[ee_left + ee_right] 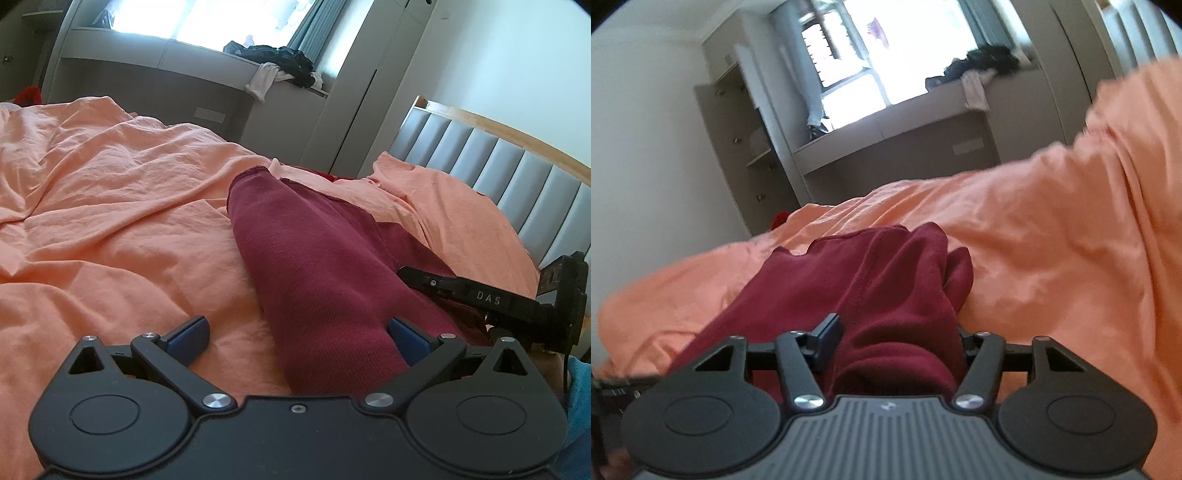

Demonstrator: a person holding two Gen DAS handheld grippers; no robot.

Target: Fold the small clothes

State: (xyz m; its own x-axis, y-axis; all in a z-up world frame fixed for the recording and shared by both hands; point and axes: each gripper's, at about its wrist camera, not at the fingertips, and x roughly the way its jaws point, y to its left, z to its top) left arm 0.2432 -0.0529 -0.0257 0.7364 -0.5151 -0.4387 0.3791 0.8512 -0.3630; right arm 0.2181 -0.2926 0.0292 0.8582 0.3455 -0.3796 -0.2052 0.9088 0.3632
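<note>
Left wrist alone shows headboard (498, 162).

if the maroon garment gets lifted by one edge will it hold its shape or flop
Likely flop: the maroon garment already drapes in soft folds over the orange sheet. It looks like a thin knit, so probably light. The bunched cloth between the right tongs suggests it crumples easily; the left tongs stand open around one fold.

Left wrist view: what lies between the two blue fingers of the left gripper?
Between them lie bare orange bedsheet and part of the maroon garment, against the right one; the left gripper is open.
</note>
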